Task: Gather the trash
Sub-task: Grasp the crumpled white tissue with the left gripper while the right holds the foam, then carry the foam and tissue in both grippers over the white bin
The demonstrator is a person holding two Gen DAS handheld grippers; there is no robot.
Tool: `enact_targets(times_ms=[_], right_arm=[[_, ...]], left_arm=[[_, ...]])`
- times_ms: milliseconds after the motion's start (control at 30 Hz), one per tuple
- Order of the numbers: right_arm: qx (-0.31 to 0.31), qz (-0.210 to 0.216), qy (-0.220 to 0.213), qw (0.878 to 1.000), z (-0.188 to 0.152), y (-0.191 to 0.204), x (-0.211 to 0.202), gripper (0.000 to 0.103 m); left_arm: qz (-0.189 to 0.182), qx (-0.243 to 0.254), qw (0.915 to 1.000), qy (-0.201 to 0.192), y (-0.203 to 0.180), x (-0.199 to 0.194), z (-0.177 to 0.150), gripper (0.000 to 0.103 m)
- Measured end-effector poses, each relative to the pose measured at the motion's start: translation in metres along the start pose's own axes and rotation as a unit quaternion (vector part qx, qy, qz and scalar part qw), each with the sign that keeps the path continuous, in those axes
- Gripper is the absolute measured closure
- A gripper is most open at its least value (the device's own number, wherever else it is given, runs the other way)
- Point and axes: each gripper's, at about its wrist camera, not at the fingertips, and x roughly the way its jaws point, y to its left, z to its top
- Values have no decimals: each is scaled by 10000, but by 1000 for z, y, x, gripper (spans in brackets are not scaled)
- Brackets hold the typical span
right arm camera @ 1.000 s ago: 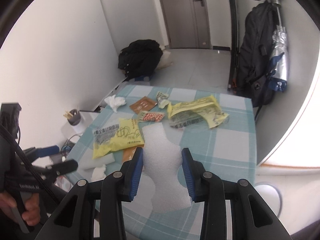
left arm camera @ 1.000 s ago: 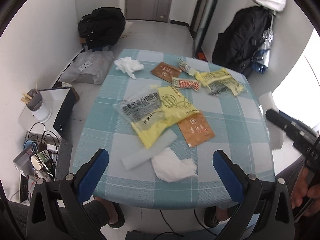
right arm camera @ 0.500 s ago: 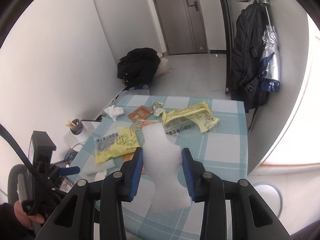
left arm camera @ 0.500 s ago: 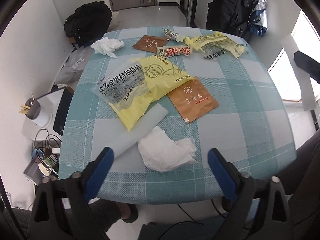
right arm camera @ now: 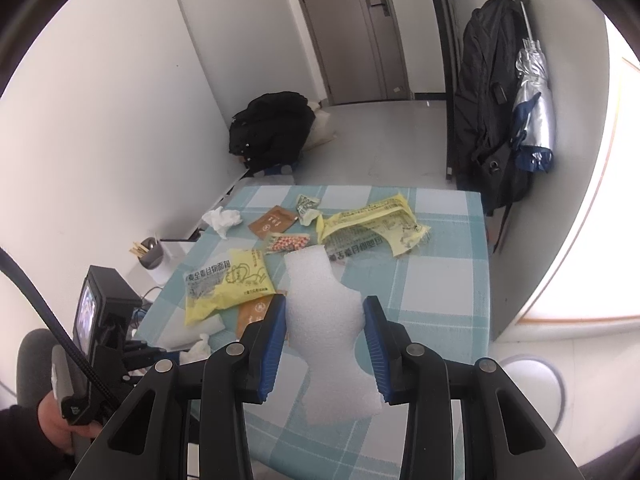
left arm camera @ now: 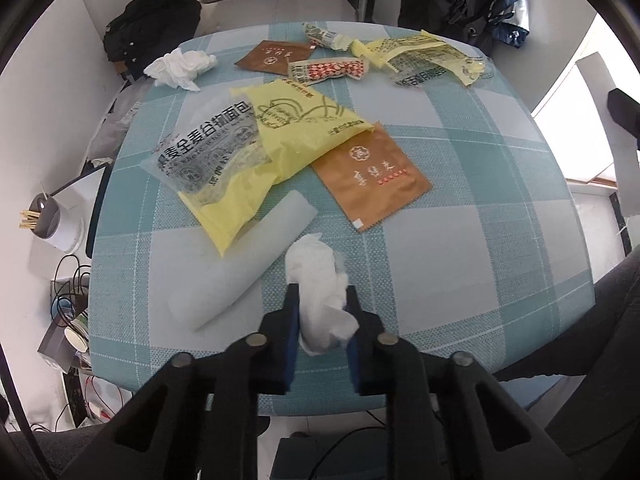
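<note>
1. Left tongs [left arm camera: 322,312] point steeply down at the near edge of the bench [left arm camera: 460,248]; their blue pads are closing on a crumpled white paper tissue [left arm camera: 320,288], which bulges out between and ahead of them.
2. Right tongs [right arm camera: 325,322] are partly open and grip a white foam sheet with a narrow waist [right arm camera: 320,312]; both pads press into that waist, and the sheet hides the bench behind it.
3. We see the tissue's rear end disappear between the black finger arms, so how far back it reaches is unclear.
4. Just left of the tissue lies a translucent white foam strip [left arm camera: 240,264]; its far end slips under a yellow and clear plastic bread bag [left arm camera: 248,148].
5. A brown foil sachet [left arm camera: 372,176] lies right of the bag, one corner tucked beneath it.
6. At the far side sit a second crumpled white tissue [left arm camera: 180,68], another brown sachet [left arm camera: 274,56], a red-and-white patterned wrapper [left arm camera: 328,70], a small crumpled wrapper [left arm camera: 324,36] and a torn yellow and clear bag [left arm camera: 424,60]; the small print on all of these is too blurred to read.
7. In the right wrist view, the left tongs' handle, screen and the hand [right arm camera: 56,424] holding it are cut off at the frame's lower left.
8. A dark trouser leg [left arm camera: 580,320] is cut off at the right edge of the left wrist view.
</note>
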Motion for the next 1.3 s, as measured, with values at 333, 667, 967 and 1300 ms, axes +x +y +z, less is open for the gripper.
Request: enact_targets(times_ms=[333,667,967,1300], right_arm=[[113,-49,-3,9999,-2,-4,-4,66],[89,-258,-457,9986,13,-9,-45,66],[321,-493,-1125,9919,50,-44,-128,66],[757,-1561,-1953,9653,56,-117,-220,65]], left_arm=[[-254,235,9991,-242,-27,-27,0,92],[-399,308,9945,-915,-38,-81,30,92],[-1094,582,9794,-1595,-79,-128,72,92],[-1701,1197,9610,-1822,-161,-136,118,92]])
